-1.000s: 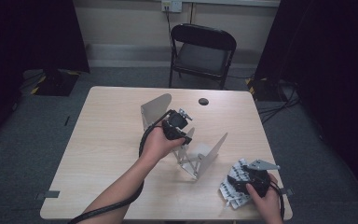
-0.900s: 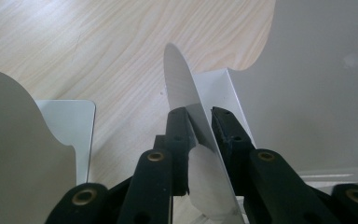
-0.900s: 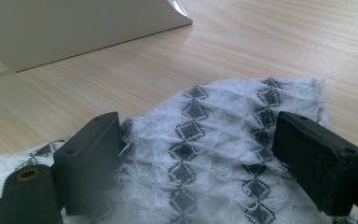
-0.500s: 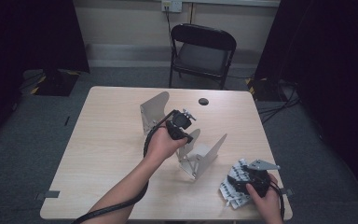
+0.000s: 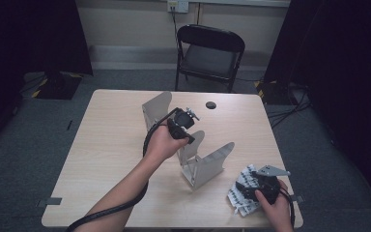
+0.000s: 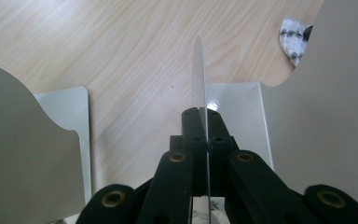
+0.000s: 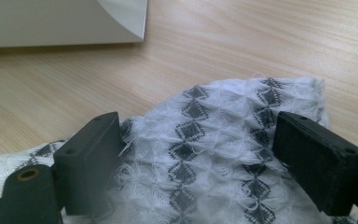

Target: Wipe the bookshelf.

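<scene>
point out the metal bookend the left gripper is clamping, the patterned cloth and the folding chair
metal bookend (image 5: 192,145), high view, its upright plate
patterned cloth (image 7: 214,154), right gripper view, middle of the weave
folding chair (image 5: 208,60), high view, its seat
</scene>
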`<control>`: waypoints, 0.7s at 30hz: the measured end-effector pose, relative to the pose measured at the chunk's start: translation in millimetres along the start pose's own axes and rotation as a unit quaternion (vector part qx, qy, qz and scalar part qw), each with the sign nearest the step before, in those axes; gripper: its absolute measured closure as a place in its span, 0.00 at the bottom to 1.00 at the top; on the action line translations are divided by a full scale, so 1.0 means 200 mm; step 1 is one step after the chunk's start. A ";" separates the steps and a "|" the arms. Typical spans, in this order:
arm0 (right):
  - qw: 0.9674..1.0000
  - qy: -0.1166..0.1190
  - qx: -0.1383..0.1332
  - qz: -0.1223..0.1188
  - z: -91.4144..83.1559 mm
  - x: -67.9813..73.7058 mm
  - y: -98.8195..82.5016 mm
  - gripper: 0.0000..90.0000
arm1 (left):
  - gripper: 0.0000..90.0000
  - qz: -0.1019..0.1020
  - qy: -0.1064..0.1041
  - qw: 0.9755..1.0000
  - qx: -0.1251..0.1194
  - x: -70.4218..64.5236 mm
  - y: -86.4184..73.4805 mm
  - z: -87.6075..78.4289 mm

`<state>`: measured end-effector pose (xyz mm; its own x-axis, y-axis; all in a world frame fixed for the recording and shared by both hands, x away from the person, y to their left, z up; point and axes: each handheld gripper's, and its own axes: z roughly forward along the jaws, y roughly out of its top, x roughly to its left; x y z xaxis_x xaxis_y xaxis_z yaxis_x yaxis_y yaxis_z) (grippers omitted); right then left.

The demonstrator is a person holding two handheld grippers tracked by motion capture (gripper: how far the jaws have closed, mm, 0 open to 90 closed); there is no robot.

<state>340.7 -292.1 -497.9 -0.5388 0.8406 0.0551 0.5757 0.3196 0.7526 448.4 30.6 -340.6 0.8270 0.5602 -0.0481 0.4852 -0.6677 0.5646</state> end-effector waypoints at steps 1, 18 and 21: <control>1.000 0.000 0.000 0.000 0.00 0.00 0.00 0.16 | 1.00 -0.001 0.000 1.000 0.000 0.00 0.00 -0.01; 1.000 0.000 0.000 0.000 0.00 0.00 0.00 0.16 | 1.00 0.061 -0.006 0.998 0.013 -0.03 0.07 -0.06; 1.000 0.000 0.000 0.001 0.00 0.00 0.00 0.16 | 0.99 0.076 -0.009 0.997 0.011 -0.05 0.08 -0.06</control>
<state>340.7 -292.2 -497.8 -0.5381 0.8409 0.0572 0.5769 0.3180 0.7524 444.5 20.5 -320.8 0.8961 0.4433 0.0215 0.3600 -0.7543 0.5490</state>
